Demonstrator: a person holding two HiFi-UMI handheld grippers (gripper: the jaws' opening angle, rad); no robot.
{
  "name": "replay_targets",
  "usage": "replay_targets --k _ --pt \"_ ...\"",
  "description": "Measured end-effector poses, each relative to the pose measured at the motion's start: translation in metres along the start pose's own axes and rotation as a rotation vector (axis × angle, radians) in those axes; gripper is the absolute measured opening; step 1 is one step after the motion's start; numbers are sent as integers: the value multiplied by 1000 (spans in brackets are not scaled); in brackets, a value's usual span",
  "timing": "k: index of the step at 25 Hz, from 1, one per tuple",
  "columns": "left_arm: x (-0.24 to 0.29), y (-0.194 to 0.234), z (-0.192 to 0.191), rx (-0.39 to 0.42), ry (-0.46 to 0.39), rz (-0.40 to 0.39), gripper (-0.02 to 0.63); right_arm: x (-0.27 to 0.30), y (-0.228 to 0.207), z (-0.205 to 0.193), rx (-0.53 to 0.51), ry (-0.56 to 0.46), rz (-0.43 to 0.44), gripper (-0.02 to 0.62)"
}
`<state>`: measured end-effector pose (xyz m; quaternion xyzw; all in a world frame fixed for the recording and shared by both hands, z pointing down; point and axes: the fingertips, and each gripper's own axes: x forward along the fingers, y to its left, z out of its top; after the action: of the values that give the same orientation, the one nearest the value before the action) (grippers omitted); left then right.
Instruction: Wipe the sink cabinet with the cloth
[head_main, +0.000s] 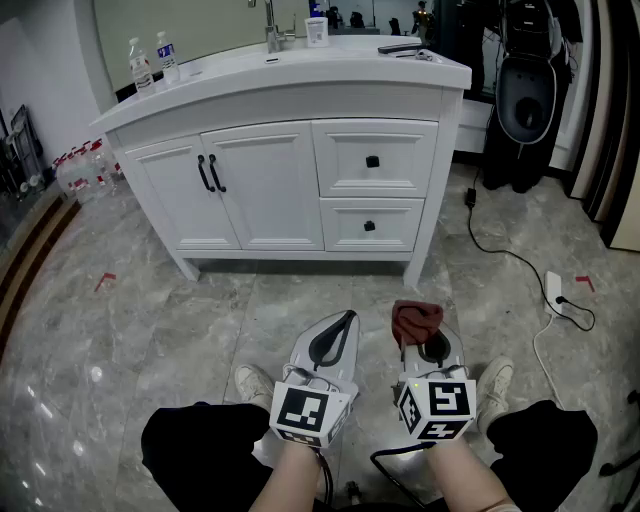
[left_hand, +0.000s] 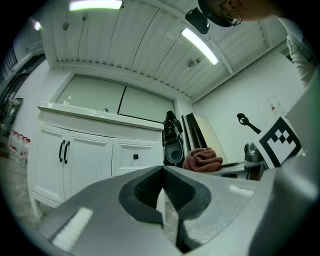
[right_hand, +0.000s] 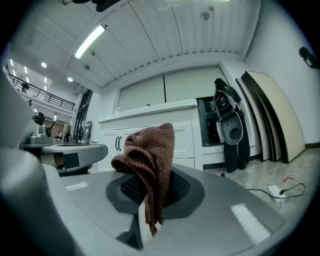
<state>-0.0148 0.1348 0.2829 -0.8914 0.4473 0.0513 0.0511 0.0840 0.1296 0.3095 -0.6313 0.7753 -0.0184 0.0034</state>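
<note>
The white sink cabinet (head_main: 300, 170) stands ahead across the floor, with two doors on its left and two drawers on its right; it also shows in the left gripper view (left_hand: 85, 155) and the right gripper view (right_hand: 150, 135). A reddish-brown cloth (head_main: 415, 321) (right_hand: 147, 155) is bunched between the jaws of my right gripper (head_main: 420, 330) (right_hand: 150, 200), which is shut on it. My left gripper (head_main: 335, 335) (left_hand: 162, 192) is shut with nothing in it. Both are held low, near the person's knees, well short of the cabinet. The cloth (left_hand: 202, 159) also shows in the left gripper view.
Two water bottles (head_main: 152, 62), a faucet (head_main: 272, 28) and a cup (head_main: 316, 30) stand on the countertop. A power strip (head_main: 555, 290) with a black cable (head_main: 495, 245) lies on the floor at right. Dark gear (head_main: 525, 90) stands right of the cabinet. More bottles (head_main: 85, 170) lie at left.
</note>
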Motion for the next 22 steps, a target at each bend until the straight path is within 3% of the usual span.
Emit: replay_targets --k 16,22 --pt "2 1 -3 -1 9 0 1 2 -5 -9 48 19 -18 78" --pt "13 22 -11 10 5 63 1 27 -9 -20 94 43 -19 78"
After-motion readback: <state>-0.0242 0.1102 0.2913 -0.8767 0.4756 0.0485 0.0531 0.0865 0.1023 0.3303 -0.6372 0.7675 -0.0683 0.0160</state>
